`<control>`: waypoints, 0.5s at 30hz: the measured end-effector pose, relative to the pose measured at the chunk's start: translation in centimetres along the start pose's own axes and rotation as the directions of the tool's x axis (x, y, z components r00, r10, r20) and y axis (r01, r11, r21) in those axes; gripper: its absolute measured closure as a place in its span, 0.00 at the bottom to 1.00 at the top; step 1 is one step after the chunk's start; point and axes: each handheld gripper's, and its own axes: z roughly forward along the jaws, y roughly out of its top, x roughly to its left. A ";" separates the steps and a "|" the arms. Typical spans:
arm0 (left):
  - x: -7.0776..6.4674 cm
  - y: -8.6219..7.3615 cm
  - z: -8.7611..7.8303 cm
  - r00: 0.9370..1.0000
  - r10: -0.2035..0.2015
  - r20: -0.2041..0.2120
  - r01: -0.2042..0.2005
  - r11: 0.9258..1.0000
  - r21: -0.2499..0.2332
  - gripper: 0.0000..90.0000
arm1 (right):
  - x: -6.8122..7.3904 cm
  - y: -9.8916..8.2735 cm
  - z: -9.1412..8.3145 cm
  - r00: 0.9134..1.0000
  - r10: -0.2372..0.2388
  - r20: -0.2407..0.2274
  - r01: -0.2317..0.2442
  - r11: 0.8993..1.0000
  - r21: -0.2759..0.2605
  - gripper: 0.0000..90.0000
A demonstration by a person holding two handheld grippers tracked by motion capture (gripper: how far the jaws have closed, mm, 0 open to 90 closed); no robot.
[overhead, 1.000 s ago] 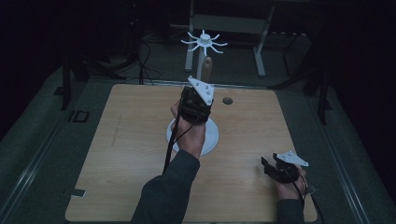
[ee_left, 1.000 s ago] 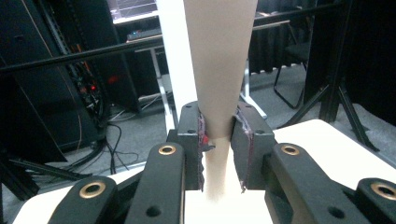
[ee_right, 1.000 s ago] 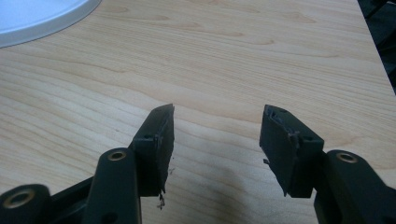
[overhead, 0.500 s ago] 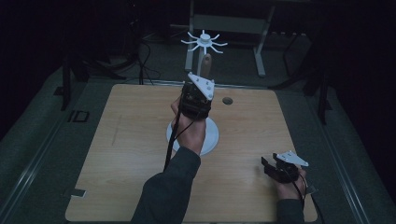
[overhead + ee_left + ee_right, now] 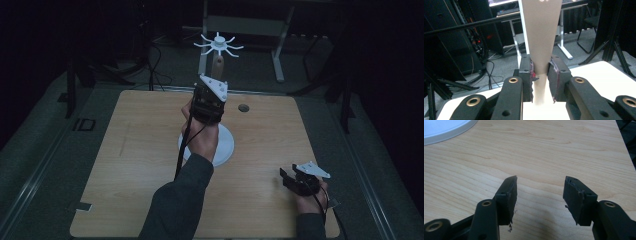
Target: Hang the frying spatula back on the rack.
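Note:
A tapered tan post (image 5: 540, 37) stands upright, and my left gripper (image 5: 541, 70) is shut on its narrow lower part, one pad on each side. In the high view the post (image 5: 218, 62) rises behind the left gripper (image 5: 212, 90) and carries a white spoked top (image 5: 218, 44). Beneath the hand a white round base (image 5: 226, 147) lies on the wooden table (image 5: 135, 150); the hand hides where post and base join. My right gripper (image 5: 287, 177) rests low at the table's front right. Its jaws stand open over bare wood with nothing between them (image 5: 540, 192).
A small dark hole (image 5: 243, 107) marks the table right of the post. The white base's edge (image 5: 441, 128) shows at the upper left of the right gripper view. Dark stands, cables and desk legs lie beyond the far edge.
My left gripper has shifted slightly up and away along the post. The right gripper has not moved.

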 end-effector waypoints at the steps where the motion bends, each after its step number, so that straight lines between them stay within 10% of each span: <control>1: 0.0 0.0 0.1 1.000 0.004 0.000 -0.004 1.000 0.003 0.83 | 0.0 0.0 0.0 1.000 0.000 0.000 0.000 1.000 0.000 0.50; 15: 0.3 0.2 1.2 1.000 0.006 -0.005 -0.006 0.999 0.032 0.82 | -0.1 -0.1 -0.1 1.000 0.005 0.003 -0.005 1.000 -0.003 0.49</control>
